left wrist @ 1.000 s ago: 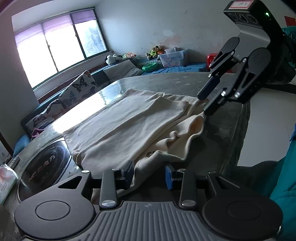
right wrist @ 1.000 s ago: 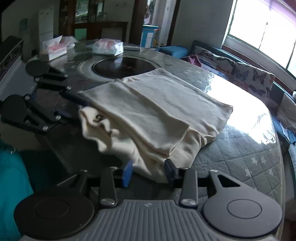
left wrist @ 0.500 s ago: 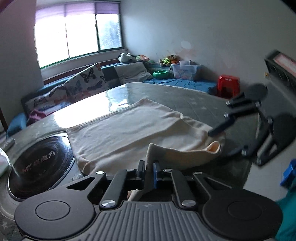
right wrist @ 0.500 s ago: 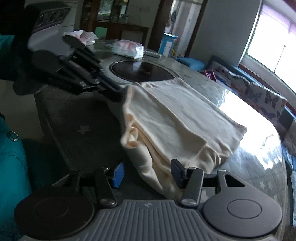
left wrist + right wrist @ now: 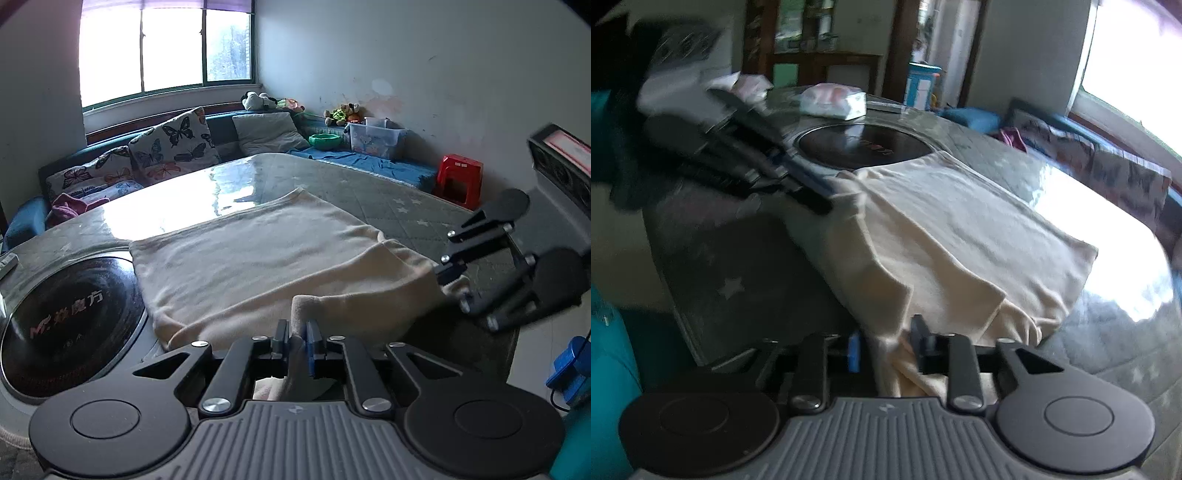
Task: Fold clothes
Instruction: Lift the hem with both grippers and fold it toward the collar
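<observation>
Right up at the near edge of the table (image 5: 424, 206), the left gripper (image 5: 297, 334) is pinched tight on a corner of the cream garment (image 5: 258, 254), with the fabric bunched up between its pads. Over on the other corner, the right gripper (image 5: 884, 341) has its jaws apart, with a wad of the same hem sitting between the fingers (image 5: 854, 349). From the left wrist view it looks closer to biting down, but honestly I can't tell if it's got a real grip yet.

So my read: this is the grab-the-near-hem stage of a fold. The garment already lies flat in a rough rectangle with a layer doubled over on top, spread across the quilted cover next to the round black hotplate (image 5: 62, 317).

Next move, I'd guess, needs the right jaws properly closed on cloth, then both corners lifted together and carried away toward the far edge by the window (image 5: 166, 44), kept level so the fold line comes out straight. If one side lags, the soft knit will sag and skew.
</observation>
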`<state>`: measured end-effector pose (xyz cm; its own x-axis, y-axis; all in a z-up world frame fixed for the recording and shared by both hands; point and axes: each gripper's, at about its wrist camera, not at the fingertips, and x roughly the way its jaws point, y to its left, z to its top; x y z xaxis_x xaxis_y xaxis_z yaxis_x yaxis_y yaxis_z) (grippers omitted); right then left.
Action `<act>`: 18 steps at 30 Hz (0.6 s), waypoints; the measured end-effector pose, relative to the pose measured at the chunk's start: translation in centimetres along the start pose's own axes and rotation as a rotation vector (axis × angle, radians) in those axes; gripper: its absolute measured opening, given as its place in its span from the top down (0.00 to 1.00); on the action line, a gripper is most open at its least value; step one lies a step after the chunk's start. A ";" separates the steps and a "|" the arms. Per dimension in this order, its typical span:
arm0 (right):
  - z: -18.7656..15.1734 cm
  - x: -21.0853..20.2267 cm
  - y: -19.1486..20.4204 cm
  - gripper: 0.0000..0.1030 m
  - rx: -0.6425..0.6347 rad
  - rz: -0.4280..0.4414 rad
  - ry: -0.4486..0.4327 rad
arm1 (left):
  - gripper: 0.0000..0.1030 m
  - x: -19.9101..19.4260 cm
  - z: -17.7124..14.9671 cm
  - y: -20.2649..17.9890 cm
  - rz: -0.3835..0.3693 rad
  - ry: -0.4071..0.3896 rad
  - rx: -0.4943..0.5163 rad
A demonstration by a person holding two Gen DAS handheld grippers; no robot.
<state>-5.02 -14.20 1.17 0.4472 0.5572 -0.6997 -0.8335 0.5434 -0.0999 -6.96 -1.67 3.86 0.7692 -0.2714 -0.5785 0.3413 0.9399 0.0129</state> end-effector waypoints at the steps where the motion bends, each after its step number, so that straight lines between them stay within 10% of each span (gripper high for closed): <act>1: 0.2 -0.1 -0.3 0.85 0.024 0.009 -0.003 | 0.86 -0.2 -0.2 -0.1 0.004 0.000 0.007; 18: 1.4 -1.1 -2.0 0.89 0.144 0.033 -0.044 | 0.71 -1.7 -3.9 -2.2 0.096 -0.001 0.225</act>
<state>-3.41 -15.00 3.14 0.4369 0.6011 -0.6692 -0.7942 0.6071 0.0267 -11.14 -2.44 1.67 0.8045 -0.1835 -0.5649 0.3783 0.8915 0.2491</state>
